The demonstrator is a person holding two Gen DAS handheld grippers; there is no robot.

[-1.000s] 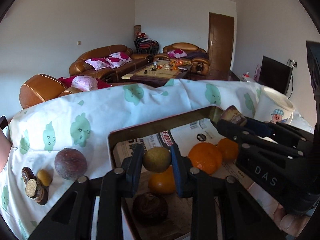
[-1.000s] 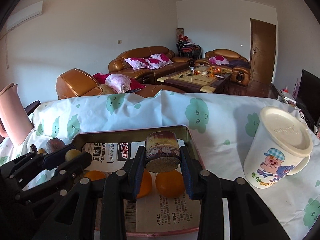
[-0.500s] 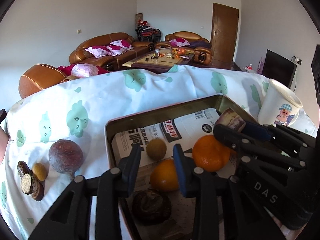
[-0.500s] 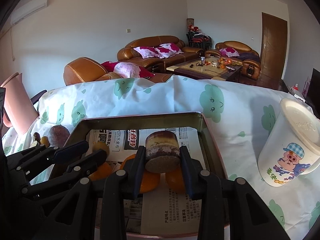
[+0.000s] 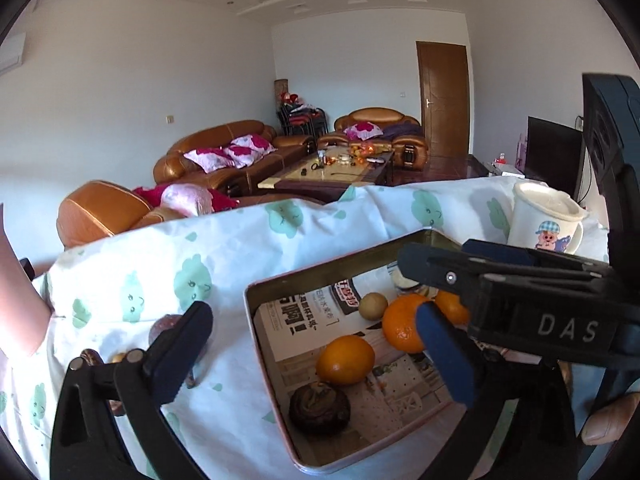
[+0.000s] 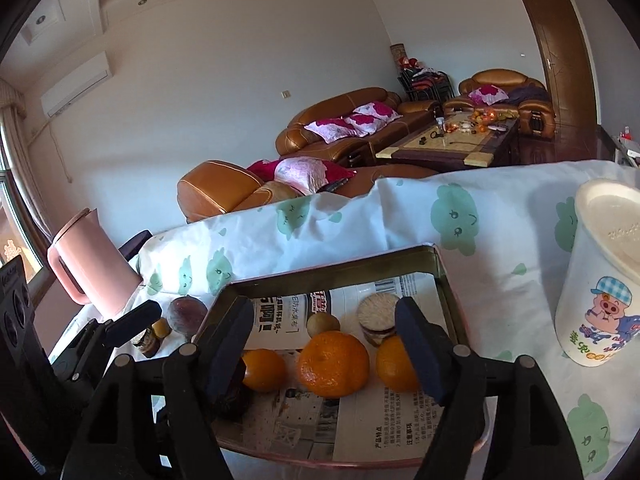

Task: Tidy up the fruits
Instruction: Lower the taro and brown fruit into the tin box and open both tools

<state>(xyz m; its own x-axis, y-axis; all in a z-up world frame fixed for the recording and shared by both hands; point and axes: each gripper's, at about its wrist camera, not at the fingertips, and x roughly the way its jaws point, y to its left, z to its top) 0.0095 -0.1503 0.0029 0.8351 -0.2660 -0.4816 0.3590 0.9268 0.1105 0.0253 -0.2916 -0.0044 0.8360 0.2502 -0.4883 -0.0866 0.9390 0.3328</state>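
Two pairs of tongs hang over the metal tray (image 6: 448,276) on the tabletop, both spread wide and holding nothing: the left tongs (image 5: 316,344) and the right tongs (image 6: 324,344). Inside the newspaper-lined tray lie three oranges (image 6: 333,364), a small greenish-brown fruit (image 6: 323,324), a cut sugarcane piece (image 6: 378,318) and a dark round fruit (image 5: 319,408). A passion fruit (image 6: 187,317) sits on the cloud-print cloth (image 6: 480,216) just left of the tray; a lidded cartoon-pig cup (image 6: 600,288) stands to its right.

Mug (image 6: 600,280) cut off, dark fruit (image 6: 232,392) half hidden
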